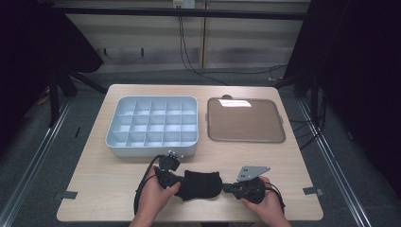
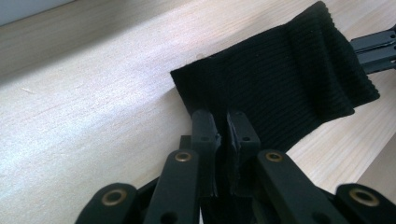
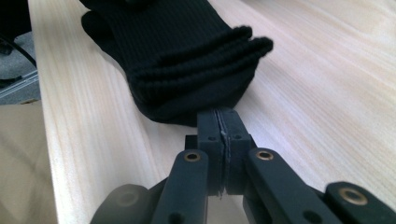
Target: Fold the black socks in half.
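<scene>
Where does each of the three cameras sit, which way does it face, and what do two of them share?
High view: above the table's near edge, looking forward and down at the grey divided tray, the brown lid and both hands holding grippers.
Left gripper view: on the left gripper, looking along its fingers, shut on the black sock.
Right gripper view: on the right gripper, looking along its fingers, shut on the sock's folded cuff end.
Shared: both gripper views show the same sock on the wooden table, from opposite ends.
</scene>
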{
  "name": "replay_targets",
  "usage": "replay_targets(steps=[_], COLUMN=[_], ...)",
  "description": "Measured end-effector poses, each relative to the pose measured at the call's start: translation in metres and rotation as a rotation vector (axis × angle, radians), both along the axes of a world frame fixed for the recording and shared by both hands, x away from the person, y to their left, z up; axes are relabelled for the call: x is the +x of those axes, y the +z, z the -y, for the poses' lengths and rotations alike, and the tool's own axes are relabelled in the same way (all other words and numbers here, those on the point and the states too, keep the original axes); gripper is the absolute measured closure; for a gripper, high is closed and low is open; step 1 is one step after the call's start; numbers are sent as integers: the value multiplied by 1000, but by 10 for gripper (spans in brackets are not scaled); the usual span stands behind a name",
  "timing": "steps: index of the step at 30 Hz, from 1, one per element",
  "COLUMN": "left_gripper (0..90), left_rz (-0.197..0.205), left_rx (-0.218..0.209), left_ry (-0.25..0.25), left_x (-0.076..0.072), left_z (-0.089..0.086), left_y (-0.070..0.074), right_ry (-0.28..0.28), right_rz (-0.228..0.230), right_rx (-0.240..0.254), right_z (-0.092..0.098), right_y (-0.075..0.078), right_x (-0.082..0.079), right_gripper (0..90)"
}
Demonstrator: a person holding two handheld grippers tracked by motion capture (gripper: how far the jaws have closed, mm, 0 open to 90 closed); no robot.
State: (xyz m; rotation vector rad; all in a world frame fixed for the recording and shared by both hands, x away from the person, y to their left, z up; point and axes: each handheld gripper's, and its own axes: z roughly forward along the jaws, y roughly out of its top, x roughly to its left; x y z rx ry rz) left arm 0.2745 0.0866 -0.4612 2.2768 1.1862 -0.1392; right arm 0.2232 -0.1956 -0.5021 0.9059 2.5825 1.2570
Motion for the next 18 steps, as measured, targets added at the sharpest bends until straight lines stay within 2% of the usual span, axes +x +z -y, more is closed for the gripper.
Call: replay_targets(steps=[13,18], left_gripper=[828,828], left_rz=[4,1], left_rx=[11,28], left_ry=[-4,-15], left_x=[3,3], left_z=[2,2], left_y=[10,10], right_ry=[1,-11], right_rz=[5,12], right_rx=[2,8], right_z=[-1,2], right_y=[3,5], right_x=[-1,0], right_gripper=[891,897])
